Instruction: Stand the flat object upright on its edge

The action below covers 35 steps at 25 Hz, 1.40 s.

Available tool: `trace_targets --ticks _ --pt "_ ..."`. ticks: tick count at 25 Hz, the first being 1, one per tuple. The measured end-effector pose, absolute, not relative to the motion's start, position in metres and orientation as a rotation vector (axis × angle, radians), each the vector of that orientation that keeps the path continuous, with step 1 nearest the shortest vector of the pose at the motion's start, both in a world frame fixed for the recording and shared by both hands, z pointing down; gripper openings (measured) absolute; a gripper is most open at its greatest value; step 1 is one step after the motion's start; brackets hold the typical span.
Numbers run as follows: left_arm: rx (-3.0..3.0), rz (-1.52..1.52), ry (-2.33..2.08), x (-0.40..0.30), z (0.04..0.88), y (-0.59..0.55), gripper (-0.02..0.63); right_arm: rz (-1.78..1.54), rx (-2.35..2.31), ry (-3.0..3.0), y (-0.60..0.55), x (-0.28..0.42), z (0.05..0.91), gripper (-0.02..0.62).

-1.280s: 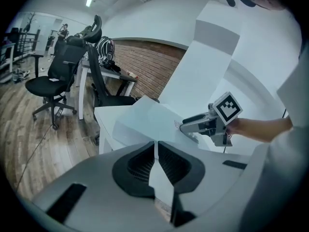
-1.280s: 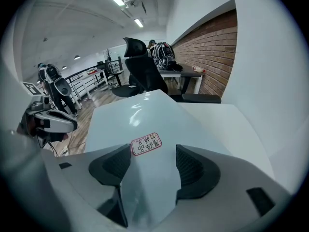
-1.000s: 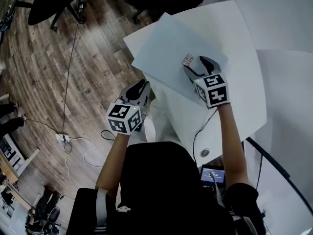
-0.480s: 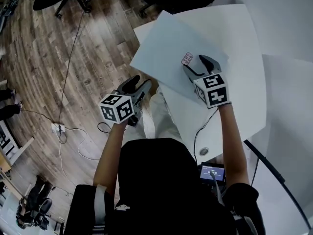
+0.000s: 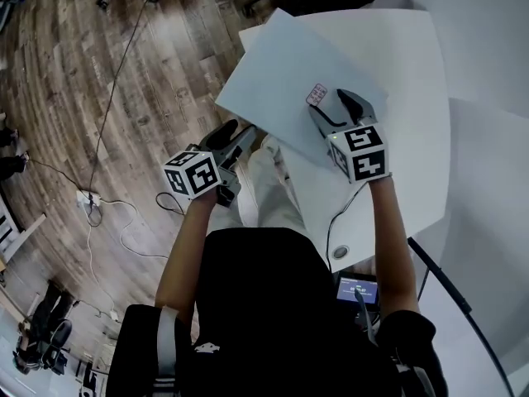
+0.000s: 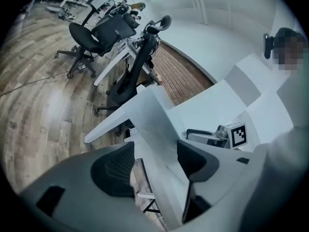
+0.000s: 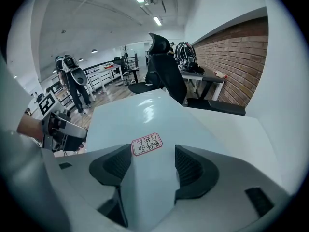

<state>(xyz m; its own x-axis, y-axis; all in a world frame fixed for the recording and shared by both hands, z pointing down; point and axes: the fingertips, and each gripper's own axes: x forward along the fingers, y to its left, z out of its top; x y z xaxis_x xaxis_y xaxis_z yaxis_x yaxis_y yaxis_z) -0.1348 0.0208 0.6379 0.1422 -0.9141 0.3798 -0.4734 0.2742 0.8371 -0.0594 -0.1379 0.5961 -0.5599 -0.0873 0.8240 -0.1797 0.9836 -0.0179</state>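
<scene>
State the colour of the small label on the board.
Label: white with a red border; clearest in the right gripper view.

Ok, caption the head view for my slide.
Left gripper, jaws just opened around the flat sheet's edge; right gripper open by its label.

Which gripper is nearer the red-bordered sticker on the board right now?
Right. The right gripper hangs over the board with the sticker just ahead of its open jaws. The left gripper, jaws just opening with the board's near edge between them, sits well away.
</scene>
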Motion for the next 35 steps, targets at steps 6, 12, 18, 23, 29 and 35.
trace_targets --ticks 6,12,18,23,29,35 --pt "1.328 -0.662 -1.456 -0.139 0.64 0.024 0.283 0.126 0.187 -2.18 -0.139 -0.065 0.599 0.284" --pt "1.329 -0.83 -1.343 -0.134 0.637 0.027 0.311 0.126 0.185 -2.19 -0.132 -0.062 0.597 0.284" --pt "1.316 -0.87 -1.317 -0.137 0.642 0.023 0.339 0.118 0.159 -2.202 -0.122 -0.062 0.599 0.284" --pt "1.302 -0.897 -1.32 -0.14 0.644 0.024 0.342 0.113 0.144 -2.208 -0.116 -0.06 0.599 0.284" --pt "1.282 -1.009 -1.269 -0.14 0.641 0.024 0.342 0.112 0.119 -2.212 -0.105 -0.063 0.596 0.284" --pt "1.313 -1.055 -1.228 -0.14 0.637 0.015 0.342 0.092 0.089 -2.2 -0.095 -0.066 0.596 0.284"
